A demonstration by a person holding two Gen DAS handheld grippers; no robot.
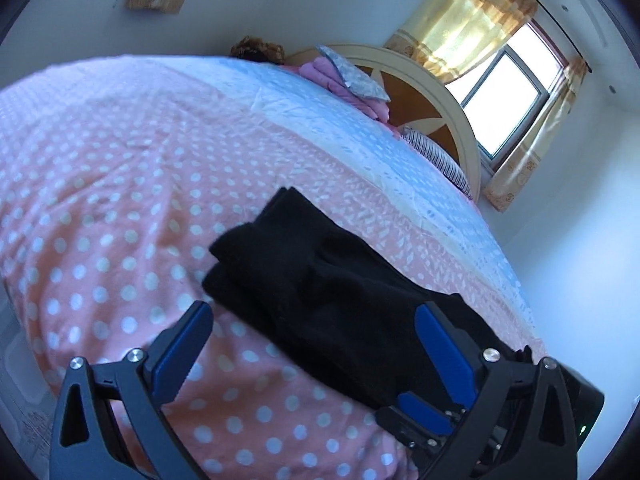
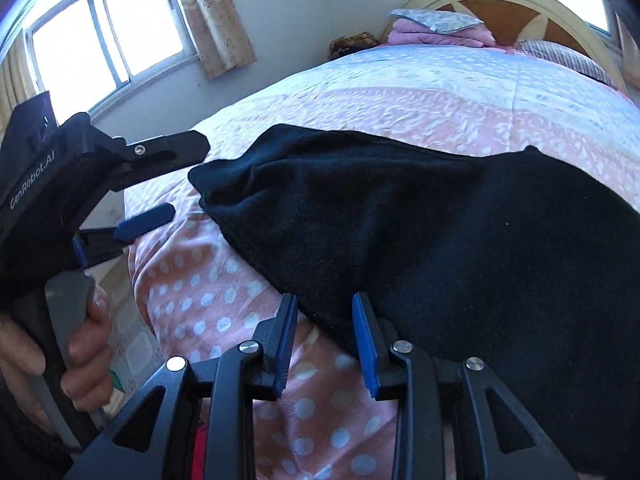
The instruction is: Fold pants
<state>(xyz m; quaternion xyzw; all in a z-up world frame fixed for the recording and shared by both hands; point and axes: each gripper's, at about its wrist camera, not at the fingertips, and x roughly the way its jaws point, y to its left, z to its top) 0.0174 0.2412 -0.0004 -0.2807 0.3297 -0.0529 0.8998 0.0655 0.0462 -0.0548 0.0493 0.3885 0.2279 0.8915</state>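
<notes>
Jaws of the left gripper (image 1: pixel 312 320) stand wide, nothing clamped, over the near edge of the black pants (image 1: pixel 320 280) on the dotted bedspread (image 1: pixel 100 200); right view: right gripper (image 2: pixel 326 312) stands part-open and empty at the pants' (image 2: pixel 440 240) near hem; best pinch both layers together.

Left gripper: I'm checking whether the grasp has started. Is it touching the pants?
Apart. Right wrist view: the left gripper's open jaws flank the pants' end, with bedspread showing between the cloth and either jaw.

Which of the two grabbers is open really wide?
The left gripper: its blue pads stand far apart beside the black pants. The right gripper shows only a narrow gap, with nothing between.
</notes>
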